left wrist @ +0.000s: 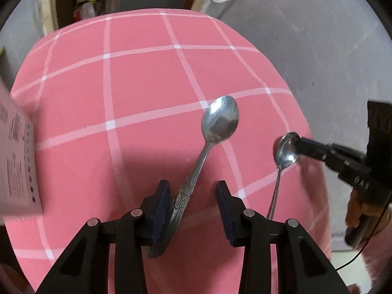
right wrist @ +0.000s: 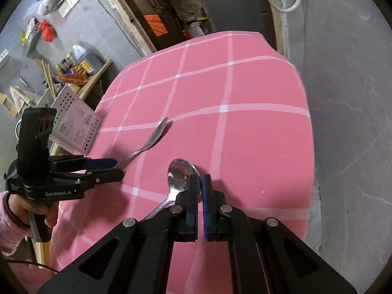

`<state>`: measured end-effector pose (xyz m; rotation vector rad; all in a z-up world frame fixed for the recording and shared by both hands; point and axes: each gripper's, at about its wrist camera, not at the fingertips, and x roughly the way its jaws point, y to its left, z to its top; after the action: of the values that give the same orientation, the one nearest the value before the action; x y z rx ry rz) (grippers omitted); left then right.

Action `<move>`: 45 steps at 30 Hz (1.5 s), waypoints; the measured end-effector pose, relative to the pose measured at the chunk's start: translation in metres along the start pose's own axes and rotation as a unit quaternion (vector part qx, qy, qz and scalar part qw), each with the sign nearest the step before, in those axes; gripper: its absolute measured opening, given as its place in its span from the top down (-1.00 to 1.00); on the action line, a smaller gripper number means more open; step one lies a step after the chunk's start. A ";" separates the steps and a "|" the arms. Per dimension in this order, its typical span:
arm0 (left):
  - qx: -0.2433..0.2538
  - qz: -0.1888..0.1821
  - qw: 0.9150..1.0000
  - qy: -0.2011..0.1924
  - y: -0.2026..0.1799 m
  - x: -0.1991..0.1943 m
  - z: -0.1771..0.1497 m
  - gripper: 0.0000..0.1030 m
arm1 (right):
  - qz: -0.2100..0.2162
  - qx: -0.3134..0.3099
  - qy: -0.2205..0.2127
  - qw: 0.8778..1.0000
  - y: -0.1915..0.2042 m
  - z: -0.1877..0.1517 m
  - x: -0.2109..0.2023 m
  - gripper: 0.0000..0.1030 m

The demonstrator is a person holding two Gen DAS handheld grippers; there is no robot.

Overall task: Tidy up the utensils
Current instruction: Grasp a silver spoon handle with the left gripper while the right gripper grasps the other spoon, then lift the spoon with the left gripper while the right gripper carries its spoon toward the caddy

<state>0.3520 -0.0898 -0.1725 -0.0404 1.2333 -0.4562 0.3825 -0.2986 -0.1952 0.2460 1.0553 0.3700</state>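
spoons are stiff, slick steel: right gripper [right wrist: 199, 183] pinches the small spoon [right wrist: 181, 171] at its bowl; left gripper [left wrist: 192, 191] jaws stand apart around the ornate spoon [left wrist: 220, 120] handle, the better hold

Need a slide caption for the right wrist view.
Right gripper pinches a small spoon by its bowl above the pink checked tablecloth.

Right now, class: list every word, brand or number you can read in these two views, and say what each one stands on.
"GenRobot.AI": white lettering on the side of the left gripper, right wrist view.
Pale box on the pink tablecloth: printed blocks of text, too small to read.
Right gripper: pale characters on its body, blurred, unreadable.
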 end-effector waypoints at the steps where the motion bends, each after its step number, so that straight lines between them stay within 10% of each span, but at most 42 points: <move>1: 0.013 0.005 1.000 0.002 -0.002 0.002 0.003 0.28 | -0.001 0.000 0.001 1.000 0.000 0.000 0.001 0.94; 28: 0.095 0.002 0.990 0.105 -0.005 0.025 0.059 0.88 | 0.036 0.086 -0.005 0.996 0.006 -0.013 0.033 0.84; 36: -0.014 -0.083 0.996 0.033 0.026 0.007 0.031 0.88 | 0.024 0.085 -0.040 0.995 0.020 -0.016 0.009 0.94; 45: 0.011 -0.072 0.996 -0.059 0.016 -0.047 -0.009 0.88 | -0.004 0.051 -0.087 0.995 0.052 -0.020 -0.029 0.94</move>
<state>0.3368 -0.0569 -0.1377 -0.1362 1.1124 -0.5844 0.3430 -0.2628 -0.1625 0.3595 0.9038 0.2824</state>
